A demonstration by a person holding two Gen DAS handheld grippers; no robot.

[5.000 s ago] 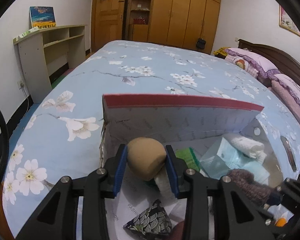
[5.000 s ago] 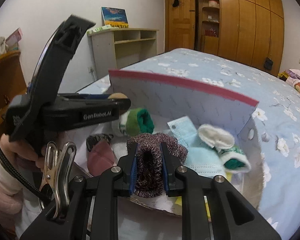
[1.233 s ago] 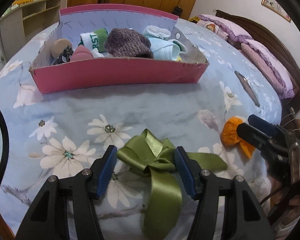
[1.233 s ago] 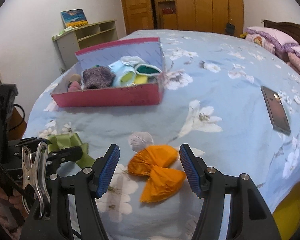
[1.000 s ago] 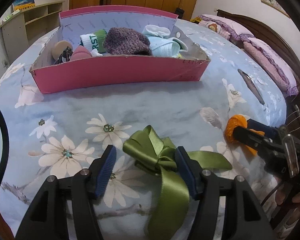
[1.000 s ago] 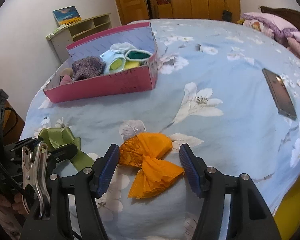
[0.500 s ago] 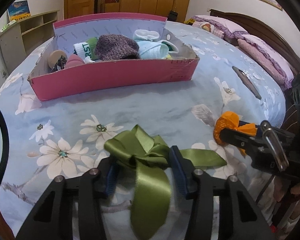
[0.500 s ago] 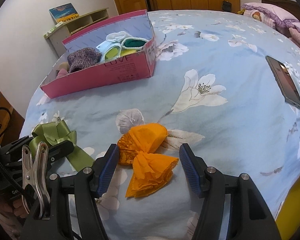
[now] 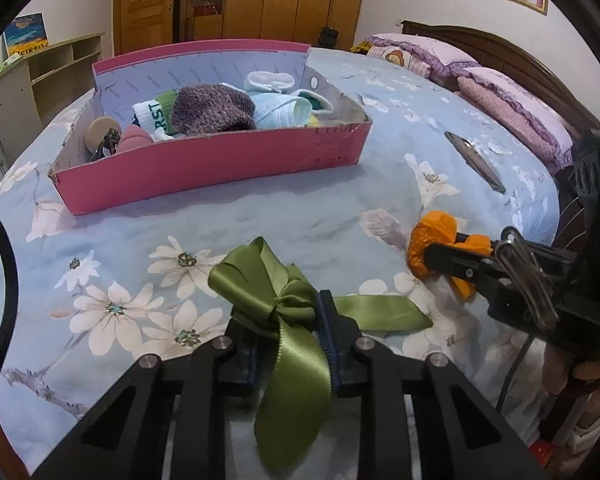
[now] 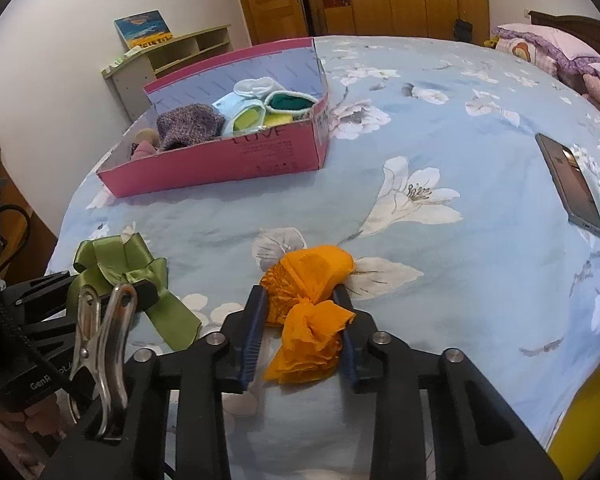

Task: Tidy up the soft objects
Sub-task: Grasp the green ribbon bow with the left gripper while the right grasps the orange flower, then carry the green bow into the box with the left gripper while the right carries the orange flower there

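My left gripper (image 9: pixel 286 326) is shut on a green satin ribbon bow (image 9: pixel 268 284) at the near edge of the bed; the bow also shows in the right wrist view (image 10: pixel 116 260). My right gripper (image 10: pixel 302 322) has closed in on an orange fabric bow (image 10: pixel 308 280), its pads touching both sides; the orange bow also shows in the left wrist view (image 9: pixel 434 236). The pink cardboard box (image 9: pixel 220 164) farther back holds socks, a knitted purple item and other soft things; it also shows in the right wrist view (image 10: pixel 228 164).
The bed has a blue floral sheet (image 10: pixel 440 128). A dark phone (image 10: pixel 570 184) lies on it to the right. Purple pillows (image 9: pixel 512 100) and a headboard are at the far right. A shelf unit (image 10: pixel 168 56) stands by the wall behind the box.
Both grippers have closed: the left one onto the green bow, the right one inward against the orange bow. Five seconds ago both were at the box holding other items.
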